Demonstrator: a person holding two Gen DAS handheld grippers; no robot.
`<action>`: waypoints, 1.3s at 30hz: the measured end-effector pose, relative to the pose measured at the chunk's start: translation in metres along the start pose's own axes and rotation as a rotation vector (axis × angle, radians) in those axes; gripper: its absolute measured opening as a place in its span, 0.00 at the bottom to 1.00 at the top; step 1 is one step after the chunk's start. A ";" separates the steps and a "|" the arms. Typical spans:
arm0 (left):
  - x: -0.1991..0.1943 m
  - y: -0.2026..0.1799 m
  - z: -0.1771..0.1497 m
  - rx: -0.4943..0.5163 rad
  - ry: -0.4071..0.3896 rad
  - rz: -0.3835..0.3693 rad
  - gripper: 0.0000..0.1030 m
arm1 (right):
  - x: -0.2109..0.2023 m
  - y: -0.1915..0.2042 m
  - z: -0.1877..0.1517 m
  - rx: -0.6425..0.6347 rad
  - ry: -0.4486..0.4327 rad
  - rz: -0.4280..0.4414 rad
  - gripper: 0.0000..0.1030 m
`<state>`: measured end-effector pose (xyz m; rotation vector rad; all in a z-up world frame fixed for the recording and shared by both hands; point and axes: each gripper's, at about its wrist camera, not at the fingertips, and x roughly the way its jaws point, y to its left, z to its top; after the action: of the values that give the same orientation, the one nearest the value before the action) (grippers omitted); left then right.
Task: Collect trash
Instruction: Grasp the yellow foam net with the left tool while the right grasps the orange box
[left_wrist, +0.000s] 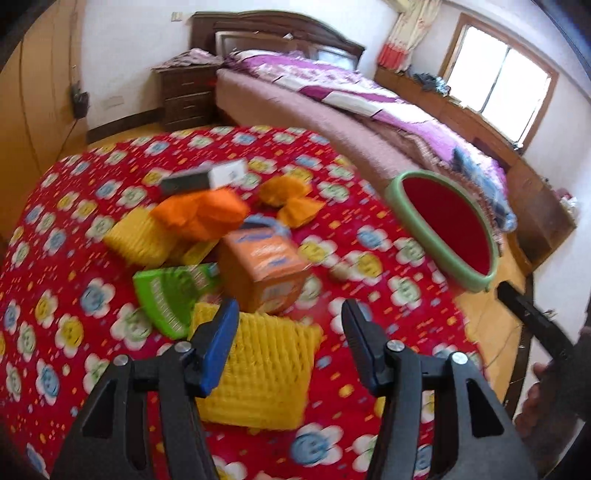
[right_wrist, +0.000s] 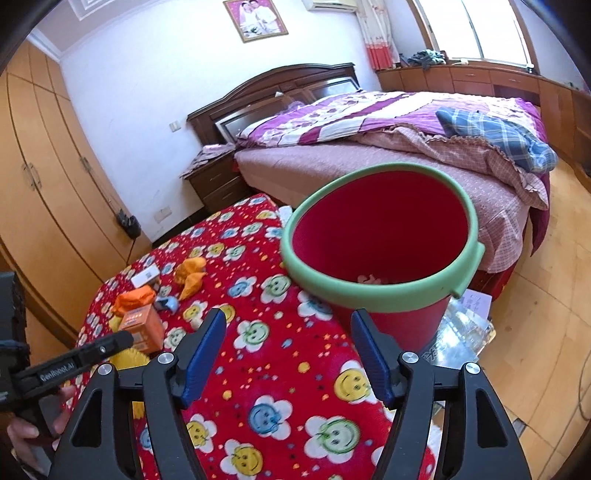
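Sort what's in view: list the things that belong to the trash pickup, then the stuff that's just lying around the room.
For the job:
- red bin
- yellow foam net
- orange carton
- green wrapper
- orange foam nets
- small black-and-white box

Just lying about:
- plaid cloth on the bed
- nightstand
- framed photo

The left gripper (left_wrist: 290, 341), black-framed with blue pads, tilts steeply downward, its jaws spread apart and empty. The right gripper (right_wrist: 288, 349), of the same build, slants down more gently, its jaws likewise parted with nothing between them. A bare hand (right_wrist: 31, 430) grasps the left gripper's handle.
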<state>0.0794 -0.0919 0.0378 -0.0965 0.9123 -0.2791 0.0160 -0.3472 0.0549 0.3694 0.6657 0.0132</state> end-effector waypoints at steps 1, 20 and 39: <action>0.001 0.003 -0.003 -0.006 0.005 0.014 0.58 | 0.000 0.002 -0.001 -0.003 0.003 0.002 0.69; 0.007 0.038 -0.046 -0.068 0.054 0.122 0.70 | 0.011 0.017 -0.016 -0.022 0.065 0.037 0.69; -0.018 0.029 -0.043 -0.045 -0.014 -0.055 0.22 | 0.024 0.045 -0.022 -0.082 0.109 0.070 0.69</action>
<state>0.0408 -0.0573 0.0198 -0.1652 0.9031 -0.3082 0.0264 -0.2946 0.0399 0.3145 0.7573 0.1273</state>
